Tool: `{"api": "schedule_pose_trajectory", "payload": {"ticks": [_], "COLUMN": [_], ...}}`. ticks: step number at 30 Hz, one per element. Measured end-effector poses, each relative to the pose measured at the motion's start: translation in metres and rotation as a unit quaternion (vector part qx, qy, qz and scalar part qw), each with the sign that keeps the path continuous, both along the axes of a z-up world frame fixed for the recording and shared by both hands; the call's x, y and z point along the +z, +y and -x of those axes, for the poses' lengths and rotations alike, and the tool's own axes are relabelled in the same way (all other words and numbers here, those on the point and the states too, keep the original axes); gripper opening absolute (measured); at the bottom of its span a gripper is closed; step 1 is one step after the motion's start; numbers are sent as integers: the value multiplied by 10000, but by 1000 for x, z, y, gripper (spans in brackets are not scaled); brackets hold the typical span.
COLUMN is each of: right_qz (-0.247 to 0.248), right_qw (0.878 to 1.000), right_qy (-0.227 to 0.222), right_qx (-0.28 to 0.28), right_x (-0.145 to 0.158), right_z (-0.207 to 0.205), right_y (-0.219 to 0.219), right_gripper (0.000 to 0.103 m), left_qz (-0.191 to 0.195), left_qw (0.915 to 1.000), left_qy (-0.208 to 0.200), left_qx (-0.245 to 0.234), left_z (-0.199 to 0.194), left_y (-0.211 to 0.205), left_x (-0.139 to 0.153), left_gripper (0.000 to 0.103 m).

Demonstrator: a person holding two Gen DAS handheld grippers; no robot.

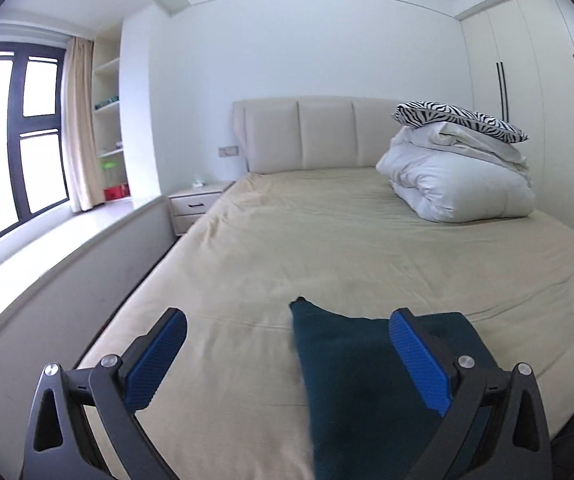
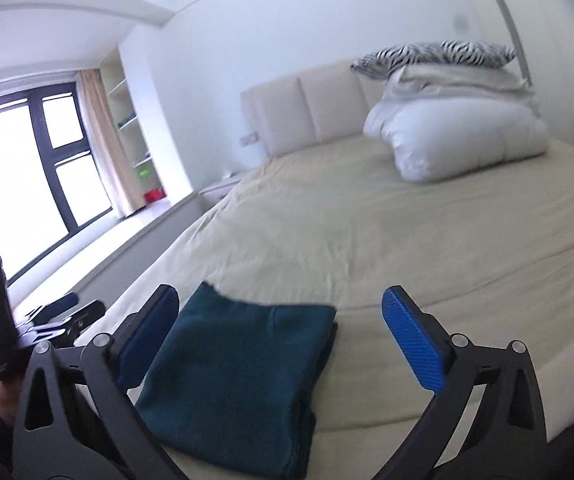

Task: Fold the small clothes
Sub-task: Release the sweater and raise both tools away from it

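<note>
A dark teal garment (image 2: pixel 235 376) lies folded into a flat rectangle on the beige bed sheet (image 2: pixel 367 240), near the bed's front edge. In the left wrist view the same teal garment (image 1: pixel 359 384) shows low and right of centre. My left gripper (image 1: pixel 287 332) hangs above the bed with its blue pads wide apart and nothing between them. My right gripper (image 2: pixel 281 312) is open just as wide above the garment, not touching it. The left gripper's body and the hand holding it appear at the left edge of the right wrist view.
A white folded duvet (image 1: pixel 459 184) with a zebra-print pillow (image 1: pixel 459 118) on top sits at the bed's far right by the padded headboard (image 1: pixel 315 132). A nightstand (image 1: pixel 195 204) and window ledge run along the left; a wardrobe (image 1: pixel 547 100) stands on the right.
</note>
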State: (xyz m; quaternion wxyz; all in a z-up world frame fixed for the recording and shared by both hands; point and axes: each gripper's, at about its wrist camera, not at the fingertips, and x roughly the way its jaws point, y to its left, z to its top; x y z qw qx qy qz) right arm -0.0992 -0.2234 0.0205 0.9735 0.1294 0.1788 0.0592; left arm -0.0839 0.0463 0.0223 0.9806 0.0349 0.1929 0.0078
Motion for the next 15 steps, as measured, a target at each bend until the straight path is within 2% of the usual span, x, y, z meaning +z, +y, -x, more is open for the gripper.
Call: {"api": "schedule_pose_trajectory", "payload": {"ticks": [3,6,10,12,15], "right_qz": [404,279,34,144,511], "right_qw": [9988,9996,9999,9995,9974], "right_qy": [-74,-77,79,245,496], "right_qx": [-261,-39,91,108,52], "right_x": [19,35,51,53,41], "right_z": [-4,-5,-3,-1,-7], "right_y": [9,12,23,33,46], "right_gripper": [103,103,103,103,103], "left_qz": [105,242,430,502,414], "left_qw": [9999,9992,9968,9941,9898], "left_qy": [5,107,632,947,1335], "left_qx": [43,300,218,175,261], "left_z": [5,4,-7,-13,-20], "left_y": [4,5,7,7,1], "left_x": [14,22,11,1,-18], "left_gripper": [103,103,103,103,103]}}
